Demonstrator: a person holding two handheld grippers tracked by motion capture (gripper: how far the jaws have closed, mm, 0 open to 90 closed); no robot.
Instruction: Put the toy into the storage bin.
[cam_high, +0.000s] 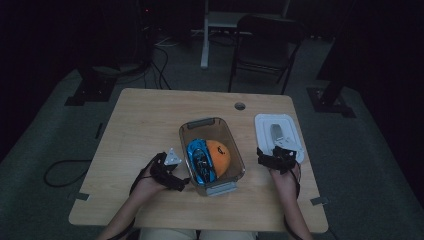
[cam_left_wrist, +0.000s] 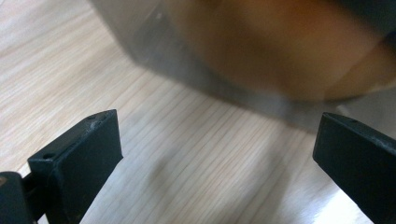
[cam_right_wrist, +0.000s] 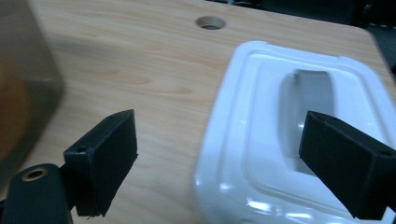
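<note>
A clear plastic box (cam_high: 239, 150) stands mid-table with a blue toy car (cam_high: 200, 159) and an orange (cam_high: 221, 155) inside. My left gripper (cam_high: 181, 181) is open beside the box's near left corner; in the left gripper view its jaws (cam_left_wrist: 217, 128) stand wide over bare wood, with the blurred box wall (cam_left_wrist: 187, 70) and the orange (cam_left_wrist: 280, 51) just beyond. A white lid (cam_high: 265, 125) with a grey handle (cam_high: 276, 132) lies to the right. My right gripper (cam_high: 278, 154) is open at the lid's near end; its jaws (cam_right_wrist: 219, 128) straddle the lid's (cam_right_wrist: 261, 154) left edge without touching it.
The wooden table (cam_high: 150, 125) has a round cable hole (cam_high: 240, 106) near its far edge. A folding chair (cam_high: 265, 45) and a desk leg stand on the dark floor beyond. Cables trail on the floor at left. The box (cam_right_wrist: 28, 79) sits left of my right gripper.
</note>
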